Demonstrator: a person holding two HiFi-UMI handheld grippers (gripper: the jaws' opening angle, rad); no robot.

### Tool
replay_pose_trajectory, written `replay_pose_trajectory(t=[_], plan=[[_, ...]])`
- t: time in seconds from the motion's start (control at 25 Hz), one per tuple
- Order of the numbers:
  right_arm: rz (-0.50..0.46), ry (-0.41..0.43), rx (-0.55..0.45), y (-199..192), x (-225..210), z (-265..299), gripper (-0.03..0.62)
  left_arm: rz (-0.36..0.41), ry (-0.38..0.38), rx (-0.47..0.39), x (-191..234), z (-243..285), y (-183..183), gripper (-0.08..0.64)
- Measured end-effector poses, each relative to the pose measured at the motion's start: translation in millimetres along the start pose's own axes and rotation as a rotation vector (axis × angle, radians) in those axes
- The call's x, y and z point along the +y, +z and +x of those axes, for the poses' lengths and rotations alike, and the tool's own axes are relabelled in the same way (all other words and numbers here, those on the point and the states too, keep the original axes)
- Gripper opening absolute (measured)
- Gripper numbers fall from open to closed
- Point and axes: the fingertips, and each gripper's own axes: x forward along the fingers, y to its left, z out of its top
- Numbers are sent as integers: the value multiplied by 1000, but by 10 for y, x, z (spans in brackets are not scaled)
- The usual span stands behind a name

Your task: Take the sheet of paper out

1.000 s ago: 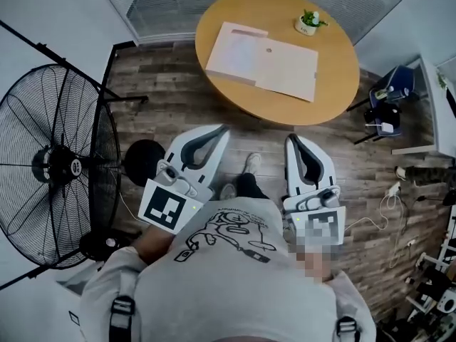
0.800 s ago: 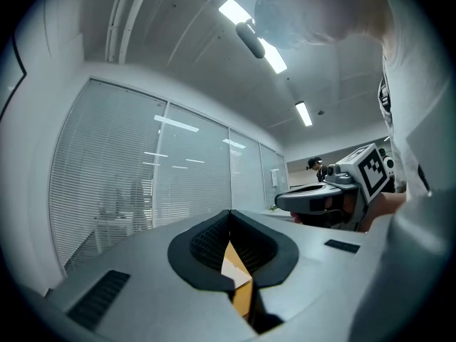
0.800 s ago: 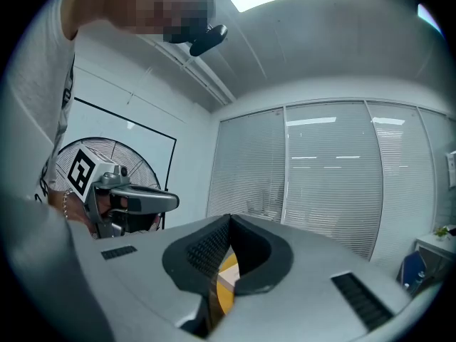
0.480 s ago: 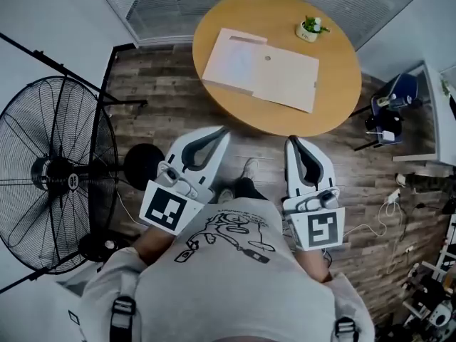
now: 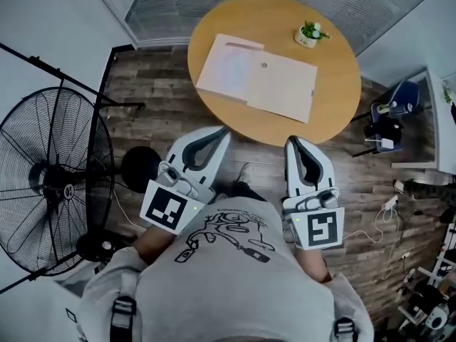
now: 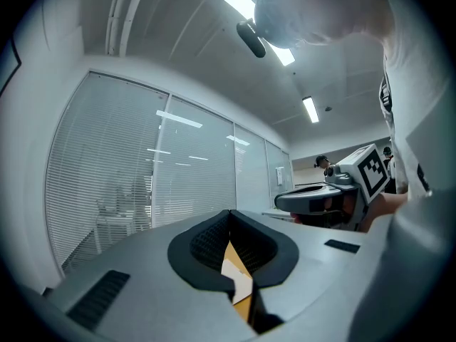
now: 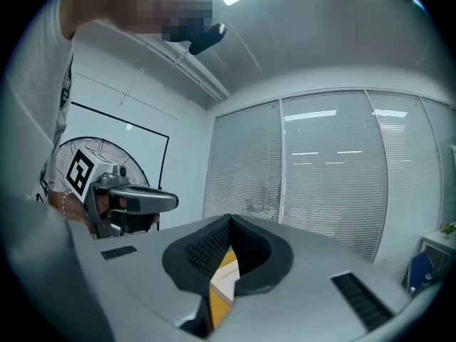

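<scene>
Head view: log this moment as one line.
left gripper: shut, empty | right gripper: shut, empty | folder: flat on round table, untouched | both grippers: short of table

- Round table (image 5: pixel 335 84), 12 o'clock: orange-tan wood.
- Open paper folder (image 5: pixel 256 77): pale cream.
- Potted plant (image 5: pixel 308 33), 1 o'clock: green leaves, white pot.
- Floor (image 5: pixel 171 105): grey-brown planks.
- Fan (image 5: pixel 53 184), 9 o'clock: black wire.
- Left gripper (image 5: pixel 222 129), right gripper (image 5: pixel 291 140): white shells, black pads, black-and-white square markers.
- Shirt (image 5: pixel 235 276): grey, black line drawing.

A small potted plant (image 5: pixel 308 33) sits on the round table (image 5: pixel 342 84); a big fan (image 5: pixel 53 191) stands left.
</scene>
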Motion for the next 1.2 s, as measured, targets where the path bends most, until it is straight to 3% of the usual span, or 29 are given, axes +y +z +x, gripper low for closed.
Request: replay_pose_trajectory(t=[1.2], plan=[[26,3,17,-195,-1441,565,6,-4,21,23,131,1500,-160,20]])
